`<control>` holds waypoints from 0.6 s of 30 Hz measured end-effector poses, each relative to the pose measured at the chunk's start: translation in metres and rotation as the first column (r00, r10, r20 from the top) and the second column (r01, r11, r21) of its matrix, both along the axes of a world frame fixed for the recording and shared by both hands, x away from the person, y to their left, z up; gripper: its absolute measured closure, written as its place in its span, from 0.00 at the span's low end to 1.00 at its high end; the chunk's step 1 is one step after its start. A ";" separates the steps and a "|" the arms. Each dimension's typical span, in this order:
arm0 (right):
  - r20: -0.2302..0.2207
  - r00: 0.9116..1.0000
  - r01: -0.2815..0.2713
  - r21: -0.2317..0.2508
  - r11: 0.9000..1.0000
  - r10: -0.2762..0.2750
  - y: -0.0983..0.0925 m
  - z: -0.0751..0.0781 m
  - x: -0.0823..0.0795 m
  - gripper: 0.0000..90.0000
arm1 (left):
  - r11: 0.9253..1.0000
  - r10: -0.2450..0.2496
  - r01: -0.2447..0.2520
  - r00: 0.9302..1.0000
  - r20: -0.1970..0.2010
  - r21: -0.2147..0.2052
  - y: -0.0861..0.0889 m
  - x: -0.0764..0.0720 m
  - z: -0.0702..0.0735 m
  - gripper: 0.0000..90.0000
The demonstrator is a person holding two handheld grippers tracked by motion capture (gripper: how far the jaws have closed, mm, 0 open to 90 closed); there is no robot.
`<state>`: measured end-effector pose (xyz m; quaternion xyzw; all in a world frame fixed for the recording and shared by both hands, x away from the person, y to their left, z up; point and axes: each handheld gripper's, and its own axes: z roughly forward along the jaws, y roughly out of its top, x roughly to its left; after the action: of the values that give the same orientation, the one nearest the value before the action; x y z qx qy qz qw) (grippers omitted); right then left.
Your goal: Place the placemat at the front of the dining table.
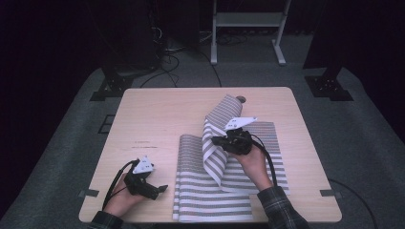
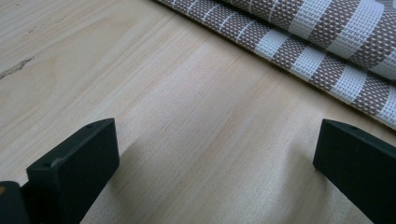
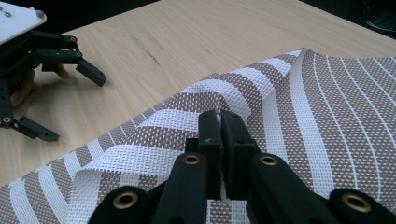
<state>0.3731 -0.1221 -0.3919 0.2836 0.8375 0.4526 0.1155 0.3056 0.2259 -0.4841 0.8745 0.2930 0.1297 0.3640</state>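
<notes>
Placemats (image 1: pixel 239 181): two striped, one pinched by right gripper (image 1: pixel 224 141).

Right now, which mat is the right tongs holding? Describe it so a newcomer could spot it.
On the light wooden table, two brown-and-white striped woven placemats overlap right of centre. The right tongs pinch the lifted placemat: it alone rises in a curled fold, while the flat placemat lies near the front edge.
</notes>
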 end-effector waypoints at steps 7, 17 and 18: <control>-0.002 1.000 -0.023 0.001 1.000 0.023 0.012 -0.002 0.001 0.97 | 1.000 0.000 0.000 1.000 0.000 0.000 0.000 0.000 0.000 0.00; 0.000 0.998 -0.066 0.007 0.998 0.066 0.036 0.001 0.000 0.97 | 1.000 0.001 -0.001 1.000 0.000 0.000 0.000 0.000 0.000 0.00; -0.001 0.998 -0.069 0.007 0.998 0.069 0.038 0.001 0.000 0.97 | 1.000 0.001 -0.001 1.000 0.000 0.000 0.000 0.000 0.000 0.00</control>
<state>0.3734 -0.0842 -0.3908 0.2552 0.8453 0.4591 0.0982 0.3056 0.2259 -0.4841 0.8744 0.2933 0.1299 0.3641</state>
